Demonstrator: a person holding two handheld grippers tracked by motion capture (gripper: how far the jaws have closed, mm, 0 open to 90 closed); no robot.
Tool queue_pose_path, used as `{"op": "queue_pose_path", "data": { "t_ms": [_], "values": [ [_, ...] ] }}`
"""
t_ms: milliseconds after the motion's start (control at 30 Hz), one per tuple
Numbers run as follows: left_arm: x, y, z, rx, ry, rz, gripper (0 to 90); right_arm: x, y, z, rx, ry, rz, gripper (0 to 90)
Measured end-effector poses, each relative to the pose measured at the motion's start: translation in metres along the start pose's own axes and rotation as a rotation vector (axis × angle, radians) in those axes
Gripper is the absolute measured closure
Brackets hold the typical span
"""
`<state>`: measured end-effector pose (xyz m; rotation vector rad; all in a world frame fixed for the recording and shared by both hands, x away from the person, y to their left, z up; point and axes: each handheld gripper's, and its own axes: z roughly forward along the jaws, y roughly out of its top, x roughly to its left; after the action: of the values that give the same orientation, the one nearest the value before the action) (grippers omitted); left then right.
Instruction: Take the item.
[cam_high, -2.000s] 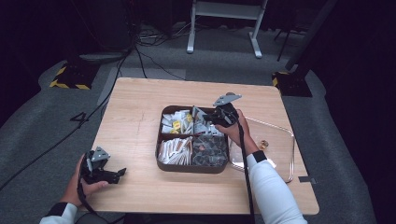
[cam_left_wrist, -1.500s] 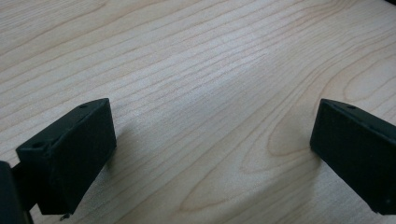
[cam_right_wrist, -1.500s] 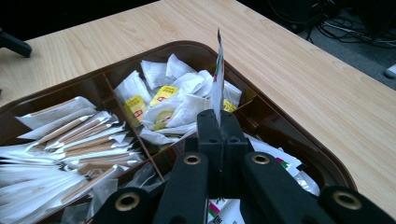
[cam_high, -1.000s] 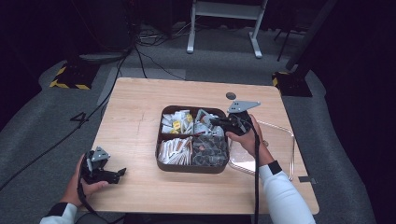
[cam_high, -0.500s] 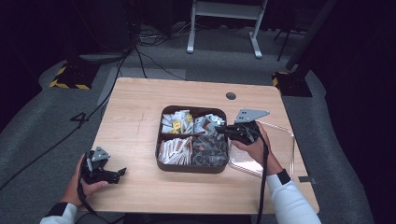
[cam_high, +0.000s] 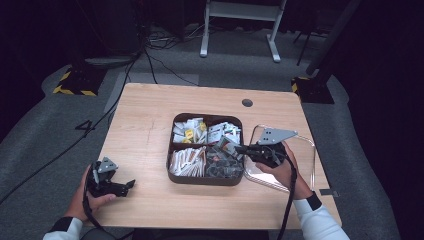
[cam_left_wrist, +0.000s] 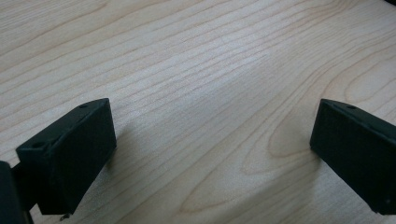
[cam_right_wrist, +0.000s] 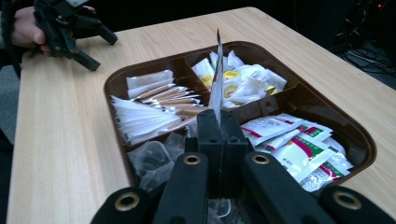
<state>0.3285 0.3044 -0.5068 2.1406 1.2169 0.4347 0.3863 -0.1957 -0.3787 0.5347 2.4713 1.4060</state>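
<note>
A brown four-part tray (cam_high: 205, 181) sits mid-table, holding sachets, sugar sticks and clear bags. My right gripper (cam_high: 238, 148) hovers over the tray's right side, shut on a white sachet (cam_right_wrist: 216, 74) with red and green print. The sachet stands edge-on above the shut jaws of the right gripper (cam_right_wrist: 216, 122). More sachets of that kind (cam_right_wrist: 299, 144) lie in the compartment below. My left gripper (cam_high: 127, 185) rests on the table's front left, open. In the left gripper view its jaws (cam_left_wrist: 210, 154) stand wide apart over bare wood, with nothing between them.
A clear plastic lid (cam_high: 306, 150) lies flat just right of the tray, under the right hand. A dark cable hole (cam_high: 247, 103) sits in the wooden table (cam_high: 145, 115) behind the tray. Cables trail from both grippers off the front edge.
The right gripper has drawn back from the tray's far side toward the person and to the right, now at the tray's right edge. The left gripper has stayed put.
</note>
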Motion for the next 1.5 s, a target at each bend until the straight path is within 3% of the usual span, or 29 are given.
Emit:
{"op": "queue_pose_path", "data": {
  "t_ms": [200,467,1000,1200,1333,1500],
  "values": [
    [0.0,0.0,0.0,0.0,0.0,0.0,0.5,0.012,-0.006,-0.008,-0.005,0.023,-0.008,90.0],
    [0.0,0.0,0.0,-0.002,0.003,-0.003,0.5,0.031,-0.01,-0.013,-0.008,0.089,-0.029,90.0],
    [0.0,0.0,0.0,-0.002,0.002,-0.002,0.5,0.069,-0.023,0.013,0.076,0.2,-0.083,90.0],
    [0.0,0.0,0.0,-0.003,0.005,-0.004,0.5,0.087,-0.034,0.028,0.15,0.241,-0.123,90.0],
    [0.0,-0.001,0.0,-0.002,0.004,-0.009,0.5,0.093,-0.041,0.036,0.18,0.253,-0.126,90.0],
    [0.0,-0.001,-0.001,-0.001,0.003,-0.01,0.5,0.1,-0.045,0.044,0.196,0.306,-0.106,90.0]
  ]
}}
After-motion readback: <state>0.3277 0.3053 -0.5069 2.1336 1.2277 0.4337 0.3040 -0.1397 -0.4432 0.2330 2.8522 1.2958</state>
